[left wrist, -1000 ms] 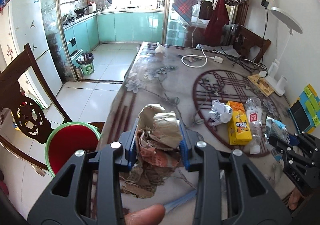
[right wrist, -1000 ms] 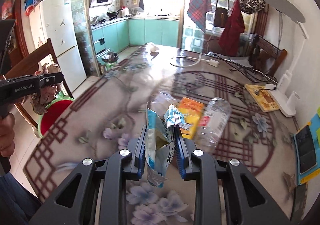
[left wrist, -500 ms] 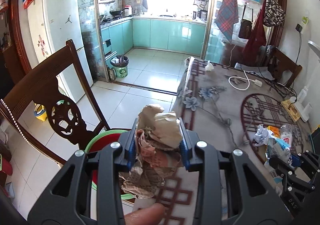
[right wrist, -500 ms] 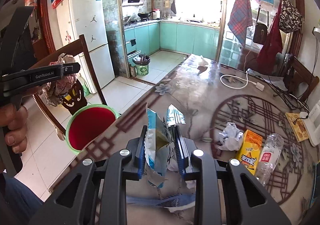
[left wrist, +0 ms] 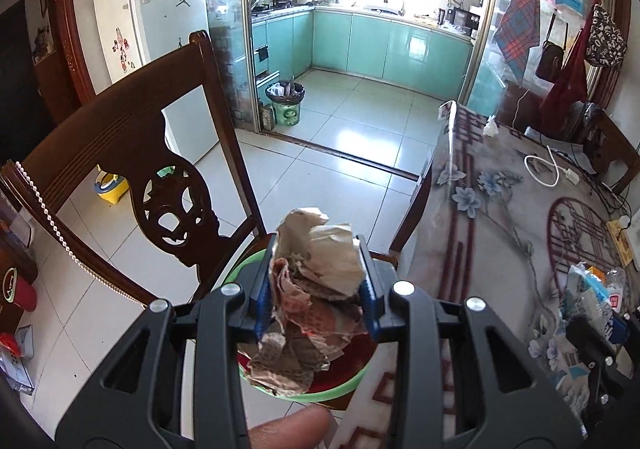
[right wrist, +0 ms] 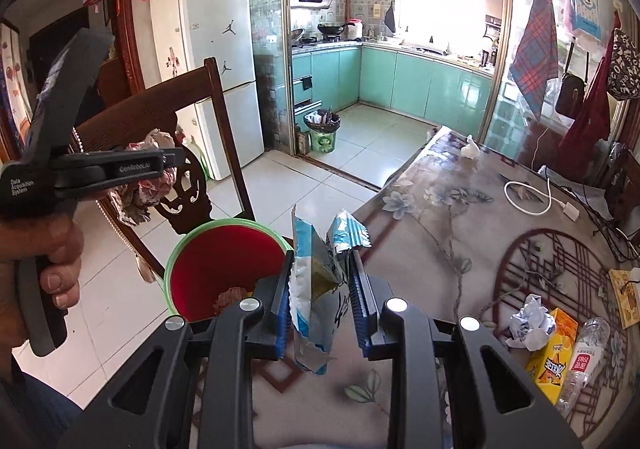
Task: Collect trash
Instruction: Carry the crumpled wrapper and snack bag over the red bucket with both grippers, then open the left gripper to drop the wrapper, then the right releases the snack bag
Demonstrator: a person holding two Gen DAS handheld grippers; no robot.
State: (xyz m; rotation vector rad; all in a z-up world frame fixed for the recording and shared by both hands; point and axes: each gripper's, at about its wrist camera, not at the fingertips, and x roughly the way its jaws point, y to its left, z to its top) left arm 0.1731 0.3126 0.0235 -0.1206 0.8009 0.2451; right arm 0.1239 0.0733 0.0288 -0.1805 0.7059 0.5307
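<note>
Your left gripper (left wrist: 316,285) clamps crumpled brown paper (left wrist: 316,289) above the green-rimmed red bin (right wrist: 224,269). Your right gripper (right wrist: 322,289) pinches a torn blue-white wrapper (right wrist: 320,289) right of it

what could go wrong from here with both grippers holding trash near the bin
1. The left gripper holds the crumpled paper with loose shreds hanging below; from the right wrist view it looks left of the red bin, so a release now might miss.
2. The right gripper pinches the blue wrapper over the table edge, not the bin; dropped here, it would probably land on the table or floor.
3. The chair back sits close and could catch the left gripper.
</note>
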